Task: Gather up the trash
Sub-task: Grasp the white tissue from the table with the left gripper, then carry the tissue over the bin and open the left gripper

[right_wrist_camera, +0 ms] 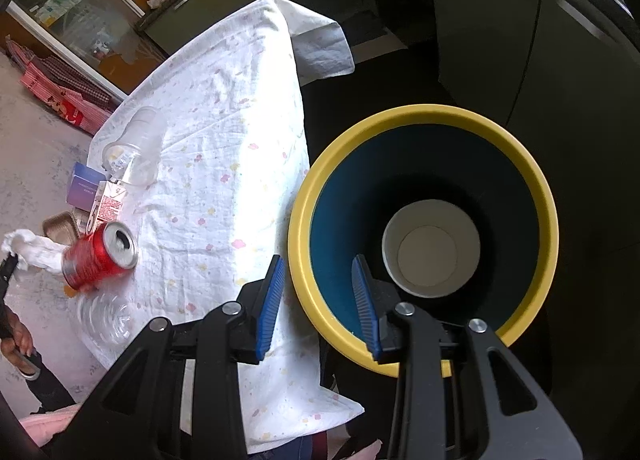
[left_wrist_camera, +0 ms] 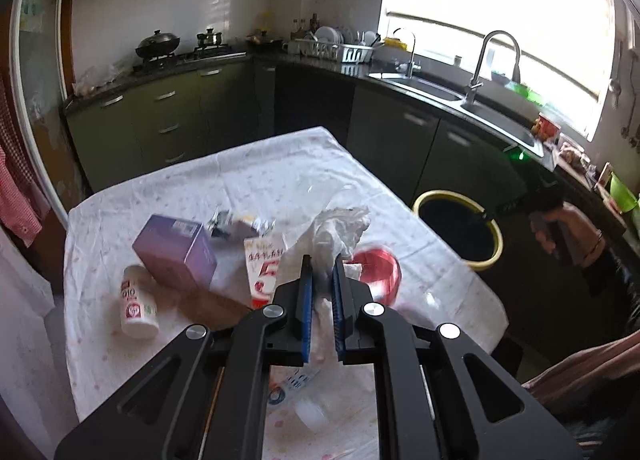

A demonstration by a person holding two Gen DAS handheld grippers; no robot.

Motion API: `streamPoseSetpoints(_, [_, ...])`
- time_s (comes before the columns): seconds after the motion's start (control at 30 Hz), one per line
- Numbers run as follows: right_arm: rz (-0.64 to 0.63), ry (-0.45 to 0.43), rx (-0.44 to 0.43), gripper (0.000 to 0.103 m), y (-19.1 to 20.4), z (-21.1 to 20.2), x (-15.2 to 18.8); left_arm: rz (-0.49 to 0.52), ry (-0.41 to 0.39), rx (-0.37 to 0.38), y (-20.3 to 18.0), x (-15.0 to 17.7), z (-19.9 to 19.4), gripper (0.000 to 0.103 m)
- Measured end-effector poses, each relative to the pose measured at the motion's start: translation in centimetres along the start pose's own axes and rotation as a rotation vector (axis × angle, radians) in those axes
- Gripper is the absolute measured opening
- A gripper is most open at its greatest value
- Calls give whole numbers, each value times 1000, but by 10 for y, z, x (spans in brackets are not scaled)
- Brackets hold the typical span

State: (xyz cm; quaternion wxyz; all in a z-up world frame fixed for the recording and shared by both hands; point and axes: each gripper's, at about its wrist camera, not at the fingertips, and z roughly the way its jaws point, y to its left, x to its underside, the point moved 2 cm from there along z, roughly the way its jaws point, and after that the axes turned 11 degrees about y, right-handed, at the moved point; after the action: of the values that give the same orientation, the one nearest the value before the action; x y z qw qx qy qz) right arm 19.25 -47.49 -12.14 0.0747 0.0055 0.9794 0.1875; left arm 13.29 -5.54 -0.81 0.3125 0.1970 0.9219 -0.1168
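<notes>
Left wrist view: the left gripper (left_wrist_camera: 323, 280) has its fingers (left_wrist_camera: 306, 292) pinching a crumpled white tissue (left_wrist_camera: 340, 228), which sticks up between the blue pads and spills out above them. It seems raised off the cloth-covered bench (left_wrist_camera: 248, 180), so the step in hand looks like carrying this piece of trash away. The next move calls for swinging it right, over the bench edge, to the yellow-rimmed bin (left_wrist_camera: 460, 228) on the floor beside it, then letting go above the opening. A red can (left_wrist_camera: 378, 272) lies just behind the tissue; a purple box (left_wrist_camera: 176, 248), a white bottle (left_wrist_camera: 138, 304) and a carton (left_wrist_camera: 266, 272) remain on the bench.

Right wrist view: the right gripper (right_wrist_camera: 318, 300) hangs over the near rim of the bin (right_wrist_camera: 304, 196), its fingers (right_wrist_camera: 270, 296) spread with nothing between them. A paper cup (right_wrist_camera: 430, 248) already sits at the bottom. The tissue (right_wrist_camera: 36, 250) shows at the far left edge, touching the can (right_wrist_camera: 100, 256), well apart from these fingers.
</notes>
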Motion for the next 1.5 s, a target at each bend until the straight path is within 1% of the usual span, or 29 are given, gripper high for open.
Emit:
streamPoseSetpoints(0.1, [-9,-8,-18,34,3,-2,4,2,-19,-14,-1,-9,-3,9])
streamPoseSetpoints(0.3, [-21,-52,-39,34,9,-14,8,16,-17,-5,3,-28,-2,9])
streamPoseSetpoints(0.43, [-38,-55,-24,34,17,-16,3,32,-30,3,4,-43,-2,9])
streamPoseSetpoints(0.57, [-42,-67,-16,34,17,-22,-1,69,-26,11,-6,-59,0,9])
streamPoseSetpoints(0.67, [-34,-87,-8,34,12,-31,1,114,-14,24,-22,-74,3,9])
streamPoseSetpoints(0.73, [-29,-100,4,34,6,-37,3,151,-13,30,-36,-86,5,9])
streamPoseSetpoints(0.83, [-14,-118,15,34,-5,-46,9,207,-4,72,-62,-104,11,9])
streamPoseSetpoints(0.93, [8,-131,24,34,-19,-54,18,273,10,115,-94,-122,24,9])
streamPoseSetpoints(1.07, [39,-144,32,34,-38,-63,32,362,40,195,-149,-143,48,9])
streamPoseSetpoints(1.23, [75,-152,56,34,-63,-74,48,457,108,289,-221,-162,95,9])
streamPoseSetpoints(1.33, [94,-164,62,34,-74,-80,56,487,157,317,-253,-167,126,9])
streamPoseSetpoints(1.4, [109,-175,67,34,-83,-85,62,498,221,336,-277,-169,158,9])
streamPoseSetpoints(1.5, [127,-182,69,34,-94,-87,67,524,286,333,-306,-168,200,9])
